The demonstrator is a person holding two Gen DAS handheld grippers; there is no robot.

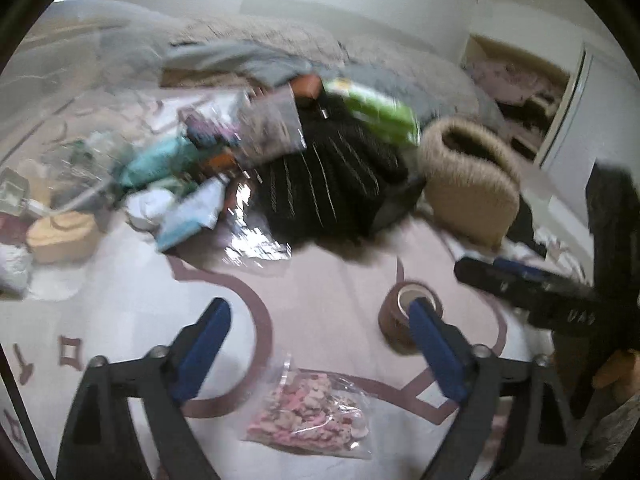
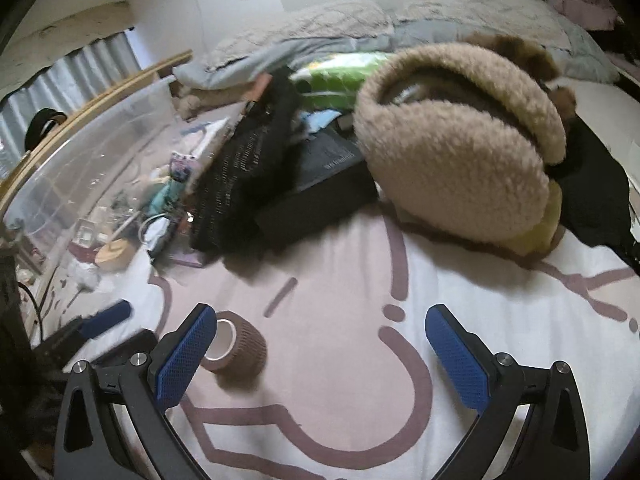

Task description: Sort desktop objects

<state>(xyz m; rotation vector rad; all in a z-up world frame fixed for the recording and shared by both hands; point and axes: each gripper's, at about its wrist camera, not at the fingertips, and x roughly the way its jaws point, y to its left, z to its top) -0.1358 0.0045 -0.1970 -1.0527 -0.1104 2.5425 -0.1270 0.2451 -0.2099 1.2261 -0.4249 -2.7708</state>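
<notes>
My left gripper (image 1: 320, 312) is open and empty above the pink-and-white sheet (image 1: 320, 280). A clear bag of pink bits (image 1: 312, 412) lies between and just below its fingers. A brown tape roll (image 1: 400, 322) lies by its right fingertip (image 1: 420, 312). My right gripper (image 2: 320, 320) is open and empty; the same brown roll (image 2: 236, 350) lies on its side by its left fingertip (image 2: 204, 320). The right gripper also shows in the left wrist view (image 1: 520, 284), at the right. The left gripper shows at the left edge of the right wrist view (image 2: 104, 316).
A heap of objects lies beyond: a black knit item (image 1: 332, 188), a green packet (image 1: 372, 108), teal and white packets (image 1: 172, 184), a fuzzy beige bag (image 2: 460, 152), a black box (image 2: 320, 196). A clear plastic bin (image 2: 88, 152) stands at the left. Grey bedding (image 2: 340, 28) lies behind.
</notes>
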